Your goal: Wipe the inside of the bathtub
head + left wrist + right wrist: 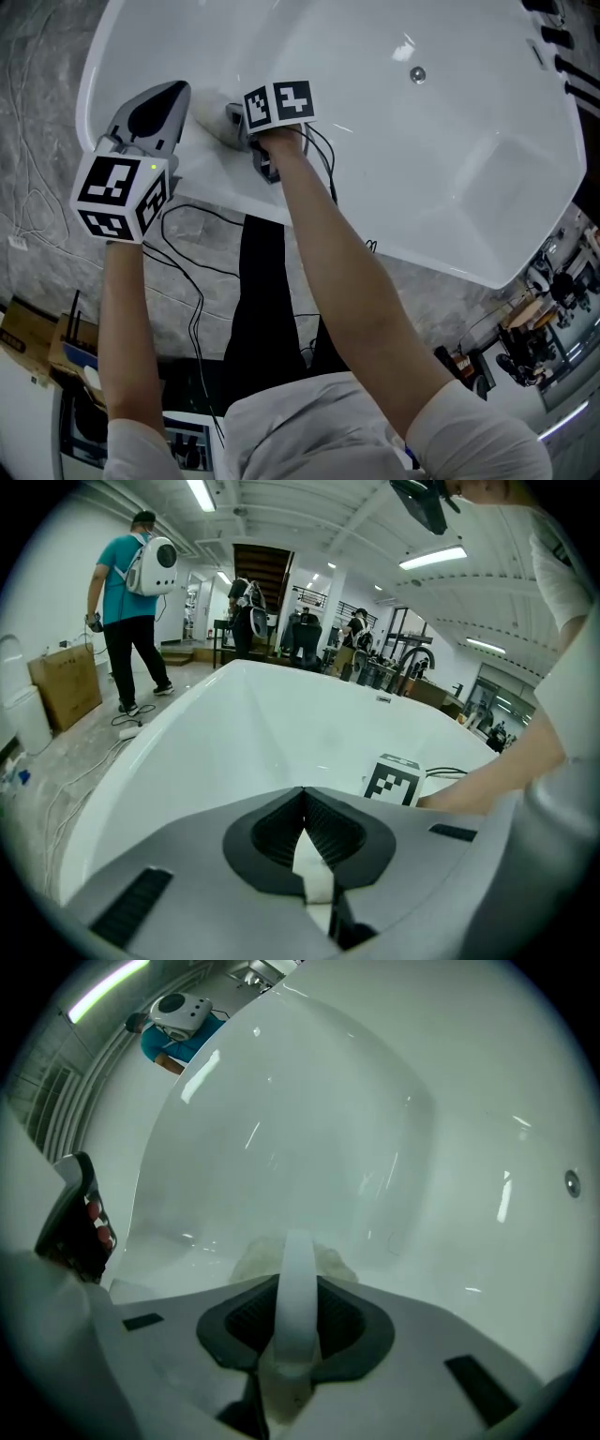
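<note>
The white bathtub (469, 187) fills the head view, and its drain (418, 74) lies toward the far side. My right gripper (231, 118) reaches inside the tub at its left end. It is shut on a pale cloth (208, 122) that presses against the tub wall. In the right gripper view the cloth (323, 1262) bulges out just past the closed jaws of the right gripper (298, 1277). My left gripper (176, 90) hovers over the left rim, shut and empty. The left gripper (303, 791) looks along the tub (281, 724) toward the right gripper's marker cube (394, 780).
Black cables (197, 309) trail over the marble floor beside the tub's near rim (216, 192). Dark tap fittings (553, 37) sit at the far right corner. A person in a teal shirt (131, 602) and a cardboard box (66, 682) stand beyond the tub.
</note>
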Demonstrator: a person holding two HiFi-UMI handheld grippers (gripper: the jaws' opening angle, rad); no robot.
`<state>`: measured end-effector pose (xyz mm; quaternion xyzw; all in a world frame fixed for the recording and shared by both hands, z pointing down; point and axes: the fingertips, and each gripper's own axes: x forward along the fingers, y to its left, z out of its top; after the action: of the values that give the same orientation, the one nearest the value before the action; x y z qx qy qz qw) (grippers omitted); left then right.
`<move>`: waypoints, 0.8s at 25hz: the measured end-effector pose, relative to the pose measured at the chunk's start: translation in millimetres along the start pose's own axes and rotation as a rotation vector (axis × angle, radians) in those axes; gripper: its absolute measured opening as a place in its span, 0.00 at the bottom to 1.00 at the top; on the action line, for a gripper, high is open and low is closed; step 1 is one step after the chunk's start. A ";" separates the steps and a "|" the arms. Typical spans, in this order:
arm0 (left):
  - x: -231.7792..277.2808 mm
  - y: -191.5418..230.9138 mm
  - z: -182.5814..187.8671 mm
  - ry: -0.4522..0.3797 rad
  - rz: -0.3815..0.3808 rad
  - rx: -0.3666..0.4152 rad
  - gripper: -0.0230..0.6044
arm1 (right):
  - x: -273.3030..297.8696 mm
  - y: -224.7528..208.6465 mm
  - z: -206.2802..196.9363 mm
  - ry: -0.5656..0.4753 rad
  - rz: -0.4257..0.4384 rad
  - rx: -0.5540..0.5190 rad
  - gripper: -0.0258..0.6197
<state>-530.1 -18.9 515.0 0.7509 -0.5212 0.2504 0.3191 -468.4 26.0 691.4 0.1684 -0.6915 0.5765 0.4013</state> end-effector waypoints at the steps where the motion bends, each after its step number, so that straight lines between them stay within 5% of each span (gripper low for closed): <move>1: 4.5 -2.8 0.6 0.008 -0.009 0.004 0.05 | -3.3 -4.9 -2.2 0.000 -0.008 0.002 0.19; 20: 101.6 -105.7 -4.4 0.130 -0.202 0.059 0.05 | -76.6 -113.9 -59.0 -0.016 -0.128 0.062 0.19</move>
<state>-397.0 -52.2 566.9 0.7908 -0.4134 0.2804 0.3538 -320.3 31.7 710.2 0.2293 -0.6644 0.5694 0.4264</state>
